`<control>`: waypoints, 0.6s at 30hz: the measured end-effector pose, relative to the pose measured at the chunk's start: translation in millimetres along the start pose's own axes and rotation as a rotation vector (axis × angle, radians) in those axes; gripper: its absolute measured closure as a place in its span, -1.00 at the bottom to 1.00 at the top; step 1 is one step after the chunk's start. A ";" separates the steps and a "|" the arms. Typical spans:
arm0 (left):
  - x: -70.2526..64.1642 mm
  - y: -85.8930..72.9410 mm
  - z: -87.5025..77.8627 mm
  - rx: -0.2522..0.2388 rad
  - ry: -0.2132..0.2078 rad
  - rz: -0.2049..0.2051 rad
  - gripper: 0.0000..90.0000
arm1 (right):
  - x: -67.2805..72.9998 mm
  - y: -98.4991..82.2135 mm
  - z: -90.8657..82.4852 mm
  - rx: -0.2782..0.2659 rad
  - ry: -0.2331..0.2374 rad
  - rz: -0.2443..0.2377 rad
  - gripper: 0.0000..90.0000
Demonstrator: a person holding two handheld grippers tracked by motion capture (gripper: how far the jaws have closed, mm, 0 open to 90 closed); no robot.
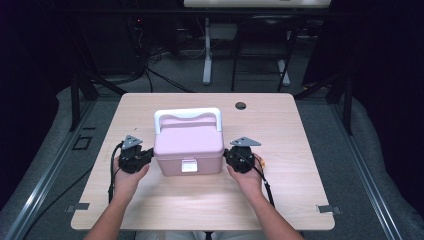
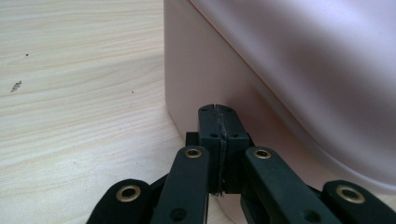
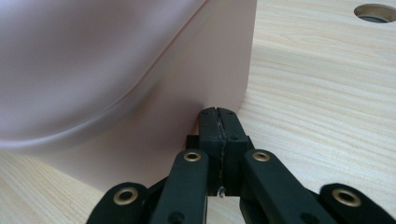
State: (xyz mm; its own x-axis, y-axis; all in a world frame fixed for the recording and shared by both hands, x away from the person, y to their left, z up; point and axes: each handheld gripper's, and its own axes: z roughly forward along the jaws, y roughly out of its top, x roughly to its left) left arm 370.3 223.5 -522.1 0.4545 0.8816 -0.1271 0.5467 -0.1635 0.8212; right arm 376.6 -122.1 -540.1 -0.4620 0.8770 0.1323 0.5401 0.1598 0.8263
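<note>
Dim room beyond, dark stands and cables at the back; pale wooden table (image 1: 280, 200) in front, with a round cable hole (image 1: 240, 105) near its far edge. Roughly centred on it, a pink lidded box (image 1: 188, 148), white carry handle (image 1: 187, 116) raised over the lid, white latch (image 1: 188, 165) facing the near edge. Long axis of the box running left to right across the table, so each short end wall facing one hand.

Left gripper (image 1: 136, 156) just beside the left end wall, right gripper (image 1: 239, 157) just beside the right end wall, both about level with the lower body of the box and equally near. Seen from the left gripper view, jaws pressed flat together with nothing between them, tips right up against the pink wall (image 2: 205, 74); contact itself hard to confirm. Same picture from the right gripper view: jaws closed on nothing, tips at the base of the wall (image 3: 205, 84) below the lid's overhang.

Probably a squeeze from both ends, box caught between two closed tips, for a lift or a slide. Key relation: box lying directly between the grippers, inward from each.
</note>
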 end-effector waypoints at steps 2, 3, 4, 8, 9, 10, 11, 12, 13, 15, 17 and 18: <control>-1.4 -0.2 -0.4 0.001 0.008 -0.002 1.00 | 1.2 -0.6 -0.6 -0.001 -0.007 -0.011 1.00; -1.5 -0.4 -0.8 0.002 0.005 -0.008 1.00 | 2.1 -0.8 -1.3 0.001 -0.010 -0.017 1.00; -1.5 -0.4 -0.8 0.002 0.005 -0.008 1.00 | 2.1 -0.8 -1.3 0.001 -0.010 -0.017 1.00; -2.7 -1.2 -1.7 0.002 0.006 -0.022 1.00 | 3.4 -1.5 -2.4 0.004 -0.012 -0.008 1.00; -2.7 -1.2 -1.7 0.002 0.006 -0.022 1.00 | 3.4 -1.5 -2.4 0.004 -0.012 -0.008 1.00; -3.1 -1.3 -1.6 0.000 0.010 -0.022 1.00 | 3.4 -1.5 -2.5 0.005 -0.011 -0.006 1.00; -3.4 -1.3 -1.6 0.001 0.011 -0.023 1.00 | 3.7 -1.4 -2.6 0.006 -0.012 -0.006 1.00; -3.7 -1.3 -1.3 -0.001 0.013 -0.021 1.00 | 3.9 -1.1 -3.0 0.010 -0.015 -0.008 1.00; -4.3 -1.0 -1.1 0.000 0.015 -0.027 1.00 | 3.9 -0.8 -3.1 0.013 -0.015 -0.011 1.00; -5.4 -0.2 -1.1 0.006 0.022 -0.023 1.00 | 4.4 -0.2 -3.6 0.020 -0.021 -0.013 1.00; -6.0 0.8 -1.4 0.015 0.028 -0.016 1.00 | 4.8 0.2 -3.8 0.025 -0.024 -0.010 1.00; -6.0 1.2 -1.4 0.018 0.029 -0.012 1.00 | 5.2 0.2 -3.6 0.023 -0.027 -0.007 1.00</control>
State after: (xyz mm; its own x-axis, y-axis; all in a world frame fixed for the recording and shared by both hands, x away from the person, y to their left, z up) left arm 367.2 218.6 -519.5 0.4277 0.8958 -0.1206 0.5648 -0.1607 0.8094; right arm 371.7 -119.1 -537.3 -0.4466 0.8878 0.1113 0.5531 0.1761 0.8143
